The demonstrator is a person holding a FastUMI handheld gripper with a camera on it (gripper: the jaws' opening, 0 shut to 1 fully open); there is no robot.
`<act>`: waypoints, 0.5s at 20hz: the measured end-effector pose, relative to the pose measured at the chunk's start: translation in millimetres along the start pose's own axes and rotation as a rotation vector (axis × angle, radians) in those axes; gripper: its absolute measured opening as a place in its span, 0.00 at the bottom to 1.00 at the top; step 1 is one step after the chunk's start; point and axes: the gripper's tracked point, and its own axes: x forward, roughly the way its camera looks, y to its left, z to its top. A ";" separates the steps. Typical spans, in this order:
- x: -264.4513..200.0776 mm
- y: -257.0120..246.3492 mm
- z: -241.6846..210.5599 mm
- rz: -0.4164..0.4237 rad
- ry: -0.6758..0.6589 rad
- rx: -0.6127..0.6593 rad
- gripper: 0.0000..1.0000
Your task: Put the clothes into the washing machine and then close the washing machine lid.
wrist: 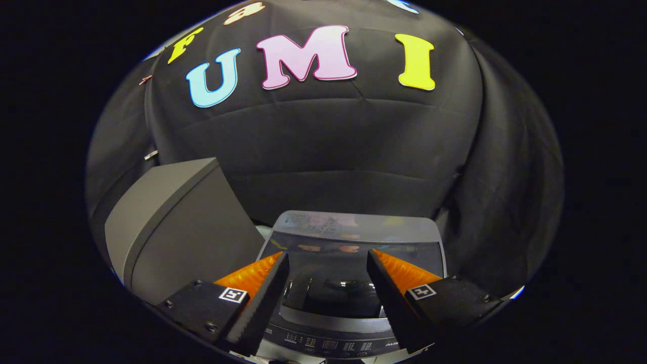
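The washing machine (pixel 354 227) stands just below and ahead of my fingers, with its control panel (pixel 328 346) nearest me. Its glass lid (pixel 328 242) spans the top and mirrors the wall. I cannot tell for sure whether it lies fully flat. Between the fingers, under the glass, the dark tub (pixel 331 298) shows, and its contents are too dark to make out. My gripper (pixel 327 255) hovers over the lid, open, with nothing between its fingers.
A grey box-shaped unit (pixel 177 227) stands close to the left of the machine, taller than its top. Black cloth hangs as a wall (pixel 354 151) behind and to the right of the machine.
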 end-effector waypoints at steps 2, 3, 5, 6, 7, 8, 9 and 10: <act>-12.6 16.4 26.6 0.030 -0.071 0.001 0.99; -21.1 25.9 42.6 0.041 -0.121 -0.013 0.99; -40.1 40.0 72.2 0.046 -0.229 -0.054 0.99; -51.1 50.8 86.8 0.045 -0.288 -0.068 0.99; -62.2 59.0 101.8 0.037 -0.342 -0.075 0.99; -73.7 69.8 113.4 0.040 -0.393 -0.073 0.99; -86.0 84.0 125.3 0.047 -0.437 -0.063 0.99; -96.4 96.1 132.0 0.050 -0.478 -0.051 0.99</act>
